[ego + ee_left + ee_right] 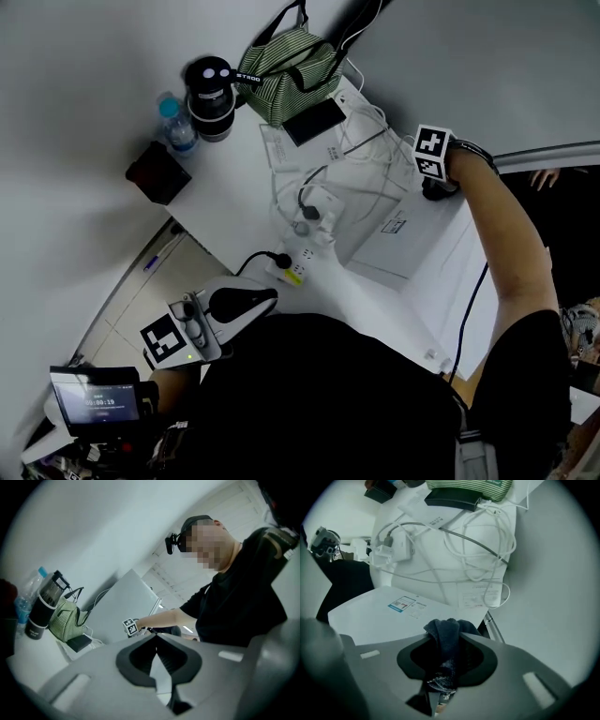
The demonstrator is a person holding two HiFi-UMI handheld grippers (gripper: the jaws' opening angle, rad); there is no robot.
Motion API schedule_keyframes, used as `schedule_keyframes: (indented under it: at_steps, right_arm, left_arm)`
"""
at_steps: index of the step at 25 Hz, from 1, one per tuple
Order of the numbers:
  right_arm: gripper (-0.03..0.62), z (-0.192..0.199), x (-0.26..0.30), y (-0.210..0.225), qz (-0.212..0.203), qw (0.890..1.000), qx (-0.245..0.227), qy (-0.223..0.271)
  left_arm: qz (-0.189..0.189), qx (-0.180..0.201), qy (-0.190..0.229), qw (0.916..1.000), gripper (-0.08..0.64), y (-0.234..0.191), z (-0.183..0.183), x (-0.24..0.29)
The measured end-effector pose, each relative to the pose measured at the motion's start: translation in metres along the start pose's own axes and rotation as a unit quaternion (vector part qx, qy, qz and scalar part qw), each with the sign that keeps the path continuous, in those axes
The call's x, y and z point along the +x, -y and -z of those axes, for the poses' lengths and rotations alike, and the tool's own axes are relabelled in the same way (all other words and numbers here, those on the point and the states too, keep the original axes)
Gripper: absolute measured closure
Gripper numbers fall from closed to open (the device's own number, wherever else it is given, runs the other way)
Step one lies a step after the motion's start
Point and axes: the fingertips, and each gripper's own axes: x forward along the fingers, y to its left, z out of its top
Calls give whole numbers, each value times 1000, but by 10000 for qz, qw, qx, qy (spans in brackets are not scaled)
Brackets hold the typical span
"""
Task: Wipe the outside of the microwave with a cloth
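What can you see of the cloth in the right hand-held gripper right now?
The cloth is dark blue, looks like soft textured fabric, and is bunched into a rumpled wad. The right hand-held gripper is shut on it, with a fold sticking out past the jaw tips and a frayed bit hanging back between them. It sits over the white top of the microwave, near its edge; whether it presses on the surface I cannot tell.

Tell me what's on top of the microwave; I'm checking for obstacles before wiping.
A printed label shows on the microwave top. The right gripper, jaws shut on the dark cloth, hides the edge beneath.
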Motion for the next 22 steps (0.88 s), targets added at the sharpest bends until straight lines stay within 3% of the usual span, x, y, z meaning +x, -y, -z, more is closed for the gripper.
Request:
schedule_keyframes:
  at_steps: [2,4,6,8,9,11,16,18,22]
  right_arm:
    - [491,-3,-9,-5,183,9997,-65,119]
    - [489,-21,-34,-51,-150,9966,-429,690]
    - [491,-44,-71,-139,-1150,9759,-1074,1514]
    - [491,-49,-98,-227,-2021,9442,-1872,1808]
    - [491,-48,-101,-258,-2213,9336,-2202,1761]
    - [491,-45,-94,-292,-2294,9260,-2546,1585]
    - [491,-41,-80,-282,-2863,9218,-2137,1506]
    - [491,-34,-80,-252,-2829,9314,-1784,1434]
    - [491,-9,-67,-155,-2236,9629,-834,1260]
  left_arm:
    - [81,25,3,10000,555,3,1,1]
    - [210,76,-8,9997,555,8,1,6]
    - [348,126,-41,9993,557,14,-2,14]
    - [508,178,-76,9985,557,21,-7,26]
    - [601,207,-93,9979,557,25,-10,32]
    - [767,239,-129,9967,557,32,-12,40]
    - [766,77,-125,9970,557,29,-2,38]
    - [656,-28,-76,9978,557,21,1,28]
    - [426,-110,44,9990,557,14,9,13]
